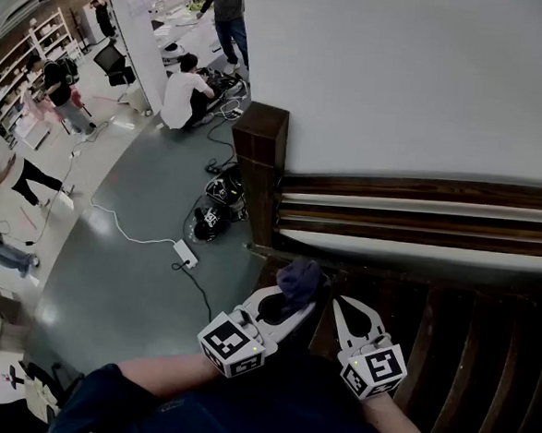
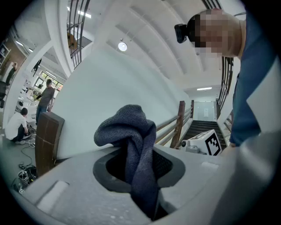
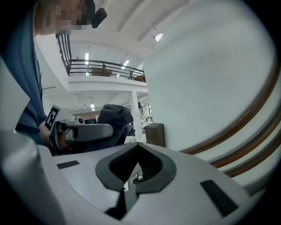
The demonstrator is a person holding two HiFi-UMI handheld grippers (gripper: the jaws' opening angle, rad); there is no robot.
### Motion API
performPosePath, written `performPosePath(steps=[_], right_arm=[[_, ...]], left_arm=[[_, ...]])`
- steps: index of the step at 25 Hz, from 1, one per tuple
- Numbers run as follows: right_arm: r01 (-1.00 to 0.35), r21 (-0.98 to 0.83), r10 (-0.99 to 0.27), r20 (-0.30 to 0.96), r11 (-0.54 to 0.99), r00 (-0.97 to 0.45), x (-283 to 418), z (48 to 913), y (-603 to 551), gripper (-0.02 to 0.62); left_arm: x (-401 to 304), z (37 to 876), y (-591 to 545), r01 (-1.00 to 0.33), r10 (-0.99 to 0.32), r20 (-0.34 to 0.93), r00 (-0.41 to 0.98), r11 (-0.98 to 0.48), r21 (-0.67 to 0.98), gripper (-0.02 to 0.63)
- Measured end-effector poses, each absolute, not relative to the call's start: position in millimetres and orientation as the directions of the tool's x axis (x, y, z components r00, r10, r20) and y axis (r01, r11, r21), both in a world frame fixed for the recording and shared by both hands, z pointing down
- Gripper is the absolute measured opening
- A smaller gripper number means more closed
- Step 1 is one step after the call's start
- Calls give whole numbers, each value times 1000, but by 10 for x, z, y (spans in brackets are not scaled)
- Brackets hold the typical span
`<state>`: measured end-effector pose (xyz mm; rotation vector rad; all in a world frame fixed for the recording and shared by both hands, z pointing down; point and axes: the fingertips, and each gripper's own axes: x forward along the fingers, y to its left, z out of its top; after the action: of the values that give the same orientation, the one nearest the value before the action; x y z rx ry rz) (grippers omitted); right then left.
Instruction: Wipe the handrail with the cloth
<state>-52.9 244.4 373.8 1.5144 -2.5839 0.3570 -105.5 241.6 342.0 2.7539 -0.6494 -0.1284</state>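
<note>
A dark blue cloth (image 1: 299, 280) bulges out of my left gripper (image 1: 291, 301), which is shut on it. In the left gripper view the cloth (image 2: 131, 132) hangs down between the jaws. The dark wooden handrail (image 1: 421, 189) runs to the right from a square post (image 1: 258, 159), just beyond both grippers. My right gripper (image 1: 341, 307) is beside the left one, shut with nothing in it. In the right gripper view its jaws (image 3: 137, 147) meet, with the cloth (image 3: 113, 117) to their left and the handrail (image 3: 246, 118) curving past on the right.
A white wall (image 1: 401, 72) rises behind the rails. Far below on the left, a grey floor holds cables, a power strip (image 1: 185, 253), equipment (image 1: 218, 207) and several people. Wooden slats (image 1: 484, 346) lie under my right hand. Stairs (image 2: 202, 127) show in the left gripper view.
</note>
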Motion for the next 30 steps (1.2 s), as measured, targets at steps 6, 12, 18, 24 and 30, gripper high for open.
performPosePath(steps=[6, 12, 18, 24, 30], right_arm=[[-865, -129, -836, 224, 484, -501, -573, 3723, 2408, 8], [-871, -136, -845, 210, 472, -491, -607, 3703, 2352, 8], [-882, -142, -859, 204, 449, -470, -581, 3734, 2313, 9], [-892, -158, -870, 206, 422, -448, -390, 3819, 2064, 9], [-882, -169, -861, 202, 439, -467, -73, 3924, 1519, 9]], left_arm=[[-1068, 3415, 2381, -422, -450, -18, 893, -851, 311, 97], [-1143, 3390, 2360, -421, -449, -25, 893, -854, 306, 97], [-1197, 3441, 2326, -421, -454, -29, 891, -846, 327, 97], [-1125, 3489, 2070, -432, -463, -22, 886, -842, 324, 97], [-860, 3583, 1507, -470, -495, 1, 869, -824, 318, 97]])
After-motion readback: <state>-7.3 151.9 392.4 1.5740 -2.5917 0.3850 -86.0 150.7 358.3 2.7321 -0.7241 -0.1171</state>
